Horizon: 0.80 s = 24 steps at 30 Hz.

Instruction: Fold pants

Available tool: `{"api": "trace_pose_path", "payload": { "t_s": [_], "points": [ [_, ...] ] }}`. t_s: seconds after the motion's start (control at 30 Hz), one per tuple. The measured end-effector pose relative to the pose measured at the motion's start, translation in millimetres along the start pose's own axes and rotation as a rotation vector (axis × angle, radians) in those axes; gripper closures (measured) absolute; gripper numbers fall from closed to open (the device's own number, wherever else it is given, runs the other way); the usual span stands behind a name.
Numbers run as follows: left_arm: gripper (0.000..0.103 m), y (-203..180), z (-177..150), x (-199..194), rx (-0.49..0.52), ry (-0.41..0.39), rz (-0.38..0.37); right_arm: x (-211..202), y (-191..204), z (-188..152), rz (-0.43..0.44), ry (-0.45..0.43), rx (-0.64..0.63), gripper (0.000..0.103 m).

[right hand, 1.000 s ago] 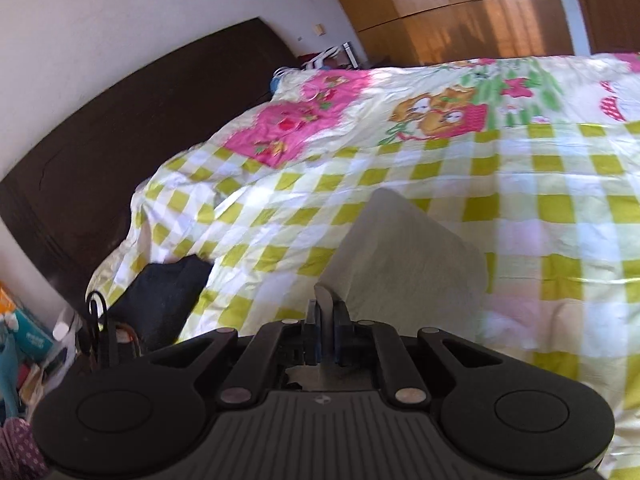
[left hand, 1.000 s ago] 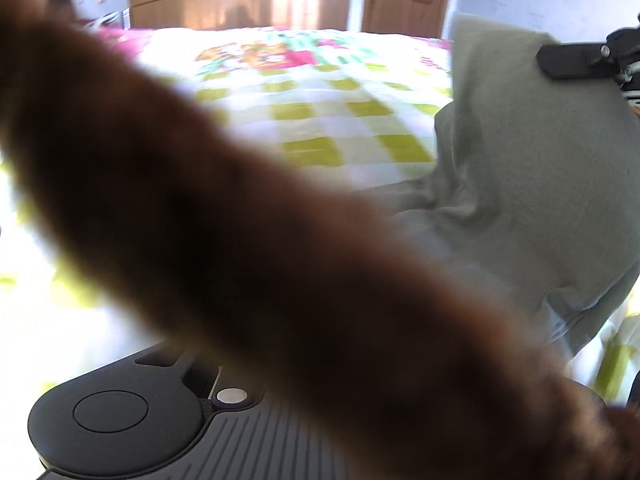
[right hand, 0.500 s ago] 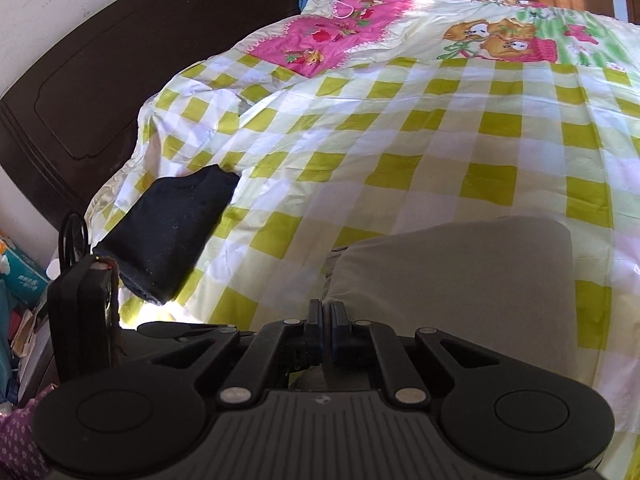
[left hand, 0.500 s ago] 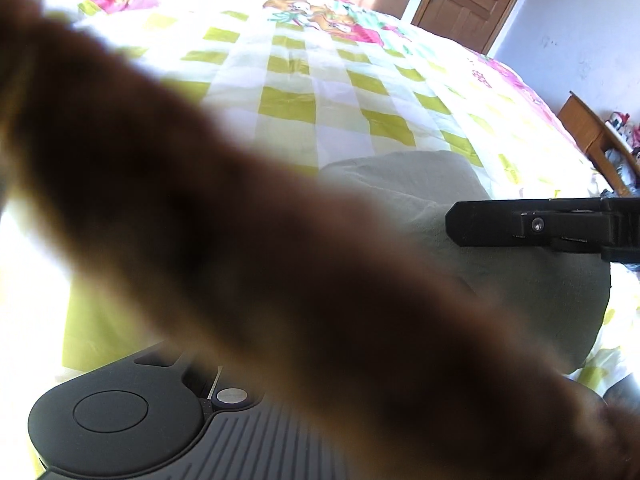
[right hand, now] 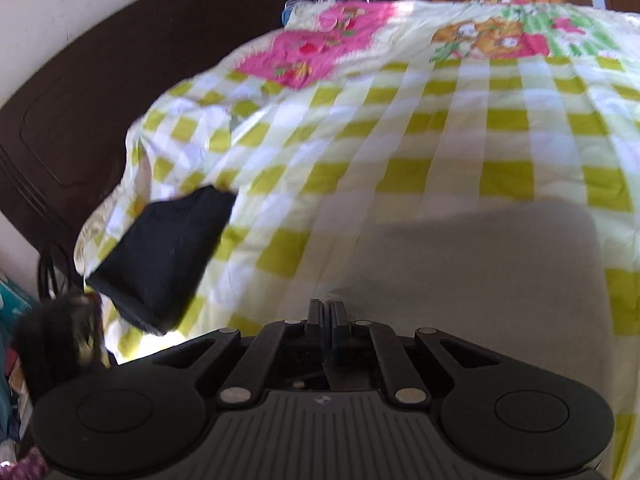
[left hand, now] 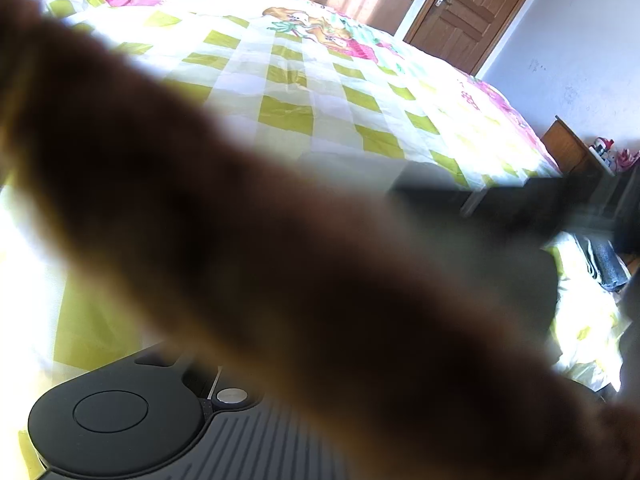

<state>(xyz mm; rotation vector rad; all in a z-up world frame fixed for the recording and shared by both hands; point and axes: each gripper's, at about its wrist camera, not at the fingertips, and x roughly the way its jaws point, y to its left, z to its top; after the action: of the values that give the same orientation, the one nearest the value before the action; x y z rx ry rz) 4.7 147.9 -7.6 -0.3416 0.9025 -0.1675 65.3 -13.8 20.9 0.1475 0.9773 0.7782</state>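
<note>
The grey pants are laid flat on the bed, on a bedspread checked in yellow-green and white, at the near edge directly ahead of the right claw. The fingers of the right claw are pressed together, with only a thin seam between them. Whether an edge of the pants is pinched in that seam cannot be told, since the fabric boundary lies just beyond the fingertips and is blurred.

In the left wrist view, most of the field is covered by a blurred brown shape lying close to the lens; its nature cannot be determined. The fingers of the left claw are hidden behind it, so the state of that claw cannot be told. Past the shape, a portion of the pants is seen on the bedspread, and a dark, motion-blurred bar is seen across their far side.

A folded black garment is located at the left corner of the bed, well apart from the pants. A dark wooden headboard stands behind it. A wooden door is visible beyond the far side of the bed.
</note>
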Motion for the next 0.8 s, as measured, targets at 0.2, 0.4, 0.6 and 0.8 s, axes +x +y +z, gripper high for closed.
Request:
{"api": "trace_pose_path", "payload": {
  "t_s": [0.2, 0.4, 0.6, 0.8],
  "points": [
    [0.083, -0.1, 0.7, 4.2, 0.012, 0.041, 0.003, 14.8, -10.6, -14.3, 0.002, 0.025, 0.012, 0.080],
    [0.076, 10.8, -8.5, -12.0, 0.011, 0.040, 0.012, 18.9, -12.9, -18.1, 0.038, 0.039, 0.032, 0.073],
    [0.076, 16.0, -22.4, -35.8, 0.038, 0.036, 0.018, -9.5, -2.0, -5.7, 0.072, 0.008, -0.071, 0.069],
    [0.070, 11.0, -18.6, -50.9, -0.014, 0.002, -0.120, -5.0, -3.1, 29.5, -0.102, -0.037, -0.219, 0.063]
  ]
}}
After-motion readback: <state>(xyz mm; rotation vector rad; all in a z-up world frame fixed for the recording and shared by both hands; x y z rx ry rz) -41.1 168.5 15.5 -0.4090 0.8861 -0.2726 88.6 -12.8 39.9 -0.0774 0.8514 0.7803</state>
